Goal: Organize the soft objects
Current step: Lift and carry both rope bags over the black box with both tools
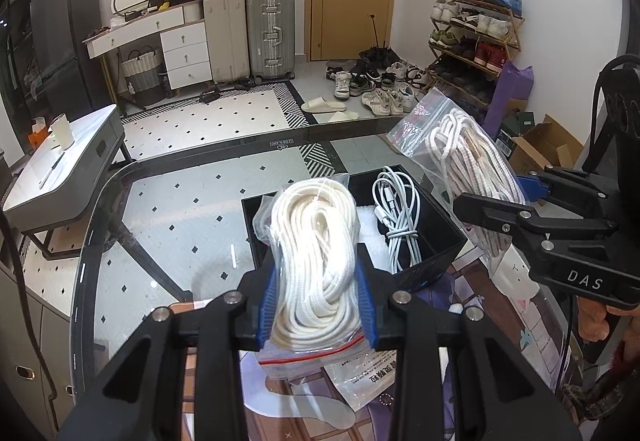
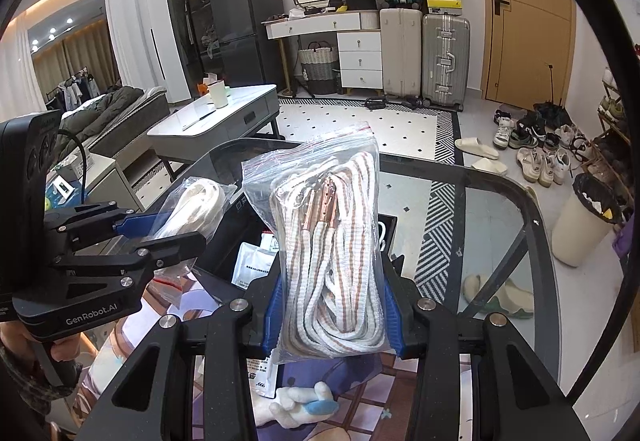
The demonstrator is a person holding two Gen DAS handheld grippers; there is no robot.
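My left gripper (image 1: pixel 318 305) is shut on a clear zip bag of white laces (image 1: pixel 316 257), held upright above the glass table (image 1: pixel 168 225). The bag also shows in the right wrist view (image 2: pixel 192 209). My right gripper (image 2: pixel 332 309) is shut on a zip bag of striped white-and-tan laces (image 2: pixel 332 241) with copper tips. This bag shows at the right of the left wrist view (image 1: pixel 468 161), above and beside a black open box (image 1: pixel 436 253). The box holds a coiled white cable (image 1: pixel 400 217) on white foam.
A printed mat (image 1: pixel 500 321) covers the near table, with flat white packets (image 1: pixel 360 377) on it. A white packet (image 2: pixel 256 265) lies near the box. Beyond the table are a side table (image 1: pixel 64 177), suitcases (image 1: pixel 270 33), a shoe rack (image 1: pixel 476 33) and a bin (image 2: pixel 584 221).
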